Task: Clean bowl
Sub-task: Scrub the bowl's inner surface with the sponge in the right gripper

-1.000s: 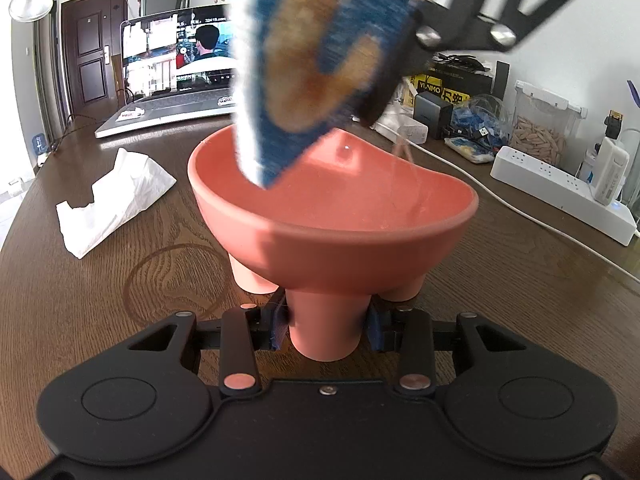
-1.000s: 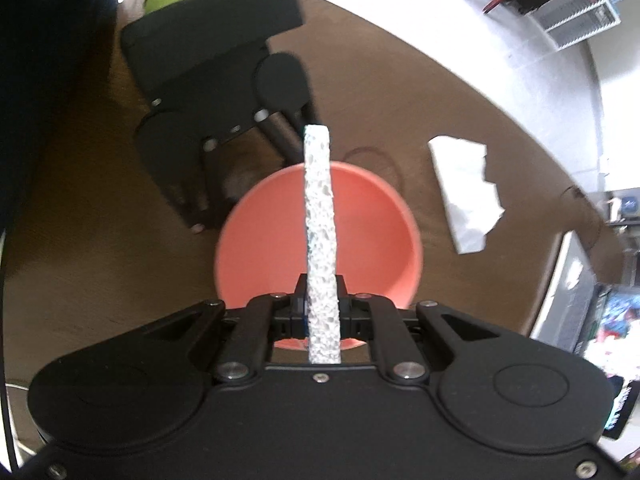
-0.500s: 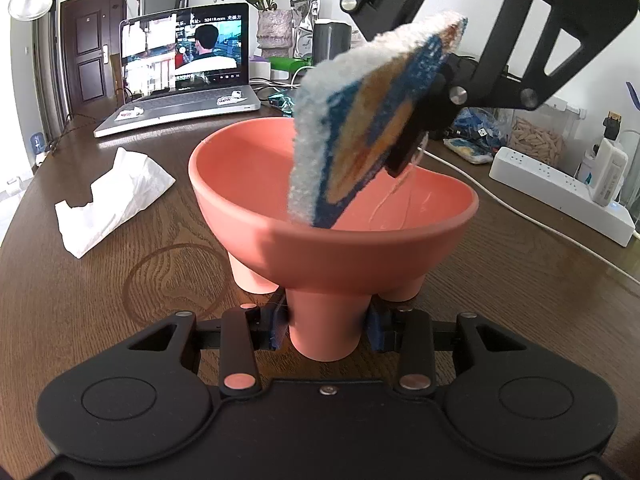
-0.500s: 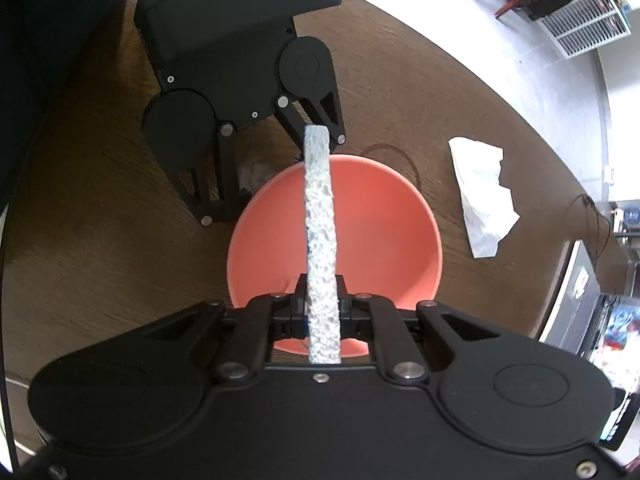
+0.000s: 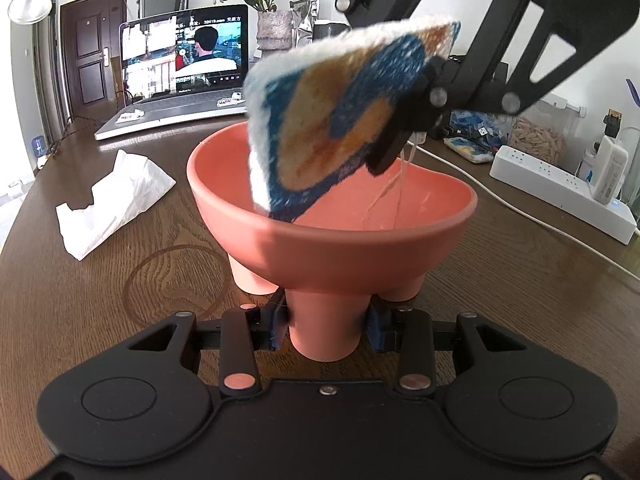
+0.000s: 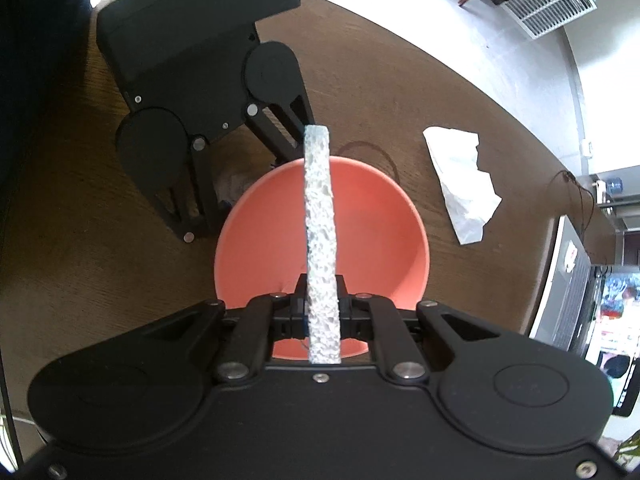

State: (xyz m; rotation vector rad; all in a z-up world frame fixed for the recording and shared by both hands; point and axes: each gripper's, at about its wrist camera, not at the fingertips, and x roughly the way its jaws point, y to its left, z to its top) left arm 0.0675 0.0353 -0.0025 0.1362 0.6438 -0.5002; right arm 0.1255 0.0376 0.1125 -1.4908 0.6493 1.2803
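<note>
1. The salmon-pink plastic bowl with three stubby cylinder legs (image 5: pixel 332 236) stood on the dark brown wood-grain table (image 5: pixel 80 300), in the middle of the left wrist view.
2. The left gripper (image 5: pixel 326 330) had its two blue-padded fingers (image 5: pixel 279 326) clamped on the bowl's nearest leg, one pad on each side, holding the bowl upright.
3. The right gripper (image 6: pixel 323 312) was closed on a flat rectangular sponge with a white porous body and a blue-and-orange scouring face (image 5: pixel 340 128), pinching it by its near end.
4. In the left wrist view the sponge hung tilted above the bowl's opening, its lowest corner dipping just inside the near-left part of the rim; whether it touched the inner wall could not be told.
5. From the right wrist view the sponge showed edge-on, reaching across the bowl toward the left gripper's body at the far side.
6. A crumpled white paper tissue (image 5: pixel 116 200) lay on the table left of the bowl, well apart from it.
7. An open silver laptop (image 5: pixel 180 76) sat far left; a white power strip (image 5: pixel 560 192) lay at the right.
</note>
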